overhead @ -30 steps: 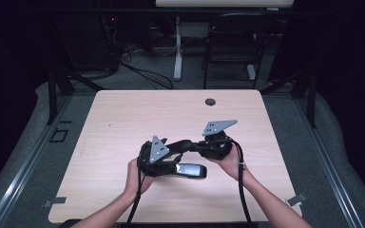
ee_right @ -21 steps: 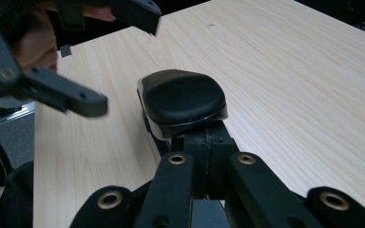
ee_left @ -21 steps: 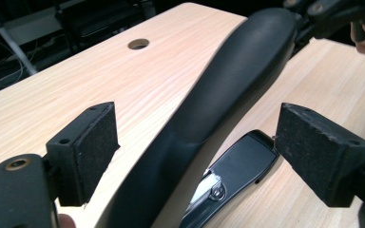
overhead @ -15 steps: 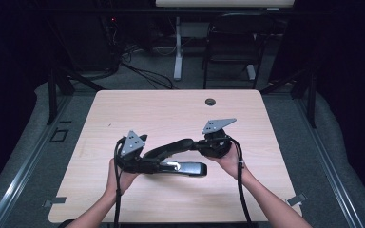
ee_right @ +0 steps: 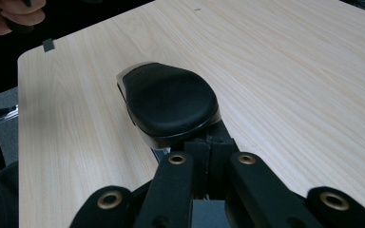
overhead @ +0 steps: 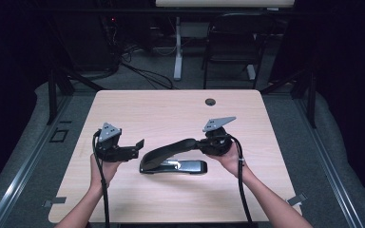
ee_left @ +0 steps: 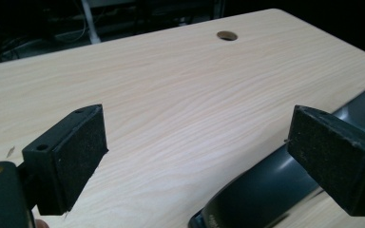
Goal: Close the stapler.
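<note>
desk (overhead: 138,109): pale wood grain, round cable hole (overhead: 210,101) near far edge
on it: 1 black stapler (overhead: 173,161), toward near edge

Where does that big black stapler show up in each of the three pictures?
High view: the stapler lies at the table's middle, nearer the person.
Left gripper view: its dark curved top fills the bottom right corner.
Right gripper view: its rounded black top sits at the centre, just above the shut fingers.
Shared landmark: the pale wooden table.
</note>
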